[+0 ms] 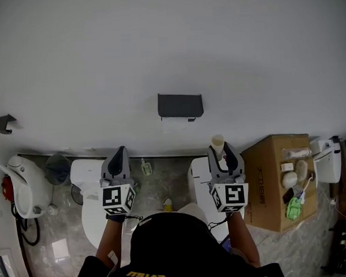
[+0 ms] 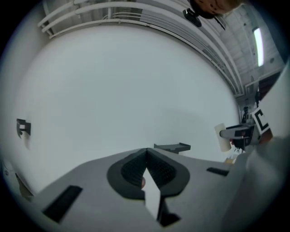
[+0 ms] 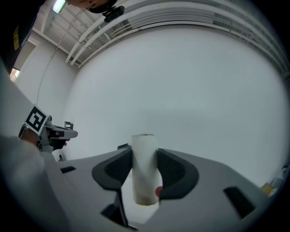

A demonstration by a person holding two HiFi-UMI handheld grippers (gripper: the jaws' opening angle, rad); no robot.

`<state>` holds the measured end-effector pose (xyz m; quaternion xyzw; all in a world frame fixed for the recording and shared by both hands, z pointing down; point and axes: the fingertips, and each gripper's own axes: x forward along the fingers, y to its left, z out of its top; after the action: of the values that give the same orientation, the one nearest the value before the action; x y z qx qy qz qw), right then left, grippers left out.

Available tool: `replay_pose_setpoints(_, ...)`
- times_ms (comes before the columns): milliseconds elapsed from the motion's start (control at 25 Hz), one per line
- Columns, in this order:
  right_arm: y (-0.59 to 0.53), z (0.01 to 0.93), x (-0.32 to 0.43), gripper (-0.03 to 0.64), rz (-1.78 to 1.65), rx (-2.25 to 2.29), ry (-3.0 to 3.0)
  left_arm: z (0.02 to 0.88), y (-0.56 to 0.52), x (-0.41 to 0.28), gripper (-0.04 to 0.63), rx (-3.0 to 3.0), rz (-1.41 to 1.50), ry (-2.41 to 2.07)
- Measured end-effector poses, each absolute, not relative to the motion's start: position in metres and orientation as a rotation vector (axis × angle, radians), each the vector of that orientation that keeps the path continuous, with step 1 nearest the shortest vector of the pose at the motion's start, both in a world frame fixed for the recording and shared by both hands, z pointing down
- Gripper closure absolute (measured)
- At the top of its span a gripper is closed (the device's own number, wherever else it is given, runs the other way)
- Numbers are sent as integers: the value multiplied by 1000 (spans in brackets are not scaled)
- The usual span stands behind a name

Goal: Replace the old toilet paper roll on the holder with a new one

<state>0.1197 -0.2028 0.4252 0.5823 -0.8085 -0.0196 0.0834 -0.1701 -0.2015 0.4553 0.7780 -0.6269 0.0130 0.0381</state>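
Note:
A dark toilet paper holder (image 1: 180, 105) is mounted on the white wall, with a bit of white paper (image 1: 174, 125) hanging below it. My right gripper (image 1: 223, 151) is shut on an empty cardboard tube (image 1: 218, 143), which stands upright between the pads (image 3: 171, 171) in the right gripper view, where the tube (image 3: 144, 167) fills the middle. My left gripper (image 1: 121, 151) is shut with nothing in it, and its pads meet in the left gripper view (image 2: 146, 154). Both grippers point at the wall, below and to either side of the holder (image 2: 172, 147).
A cardboard box (image 1: 269, 185) with several small items on top stands at the right. A white toilet (image 1: 90, 188) is below my left gripper and another white fixture (image 1: 199, 173) below my right. A white appliance (image 1: 22, 184), a dark bin (image 1: 58, 169) and a wall hook (image 1: 4, 123) are at the left.

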Motion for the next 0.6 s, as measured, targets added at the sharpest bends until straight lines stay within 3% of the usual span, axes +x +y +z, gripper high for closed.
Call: replay_pose_setpoints(600,-204,421,119,440,-66,1711,-2422,450,-208,-152,584,2499,74,-1856)
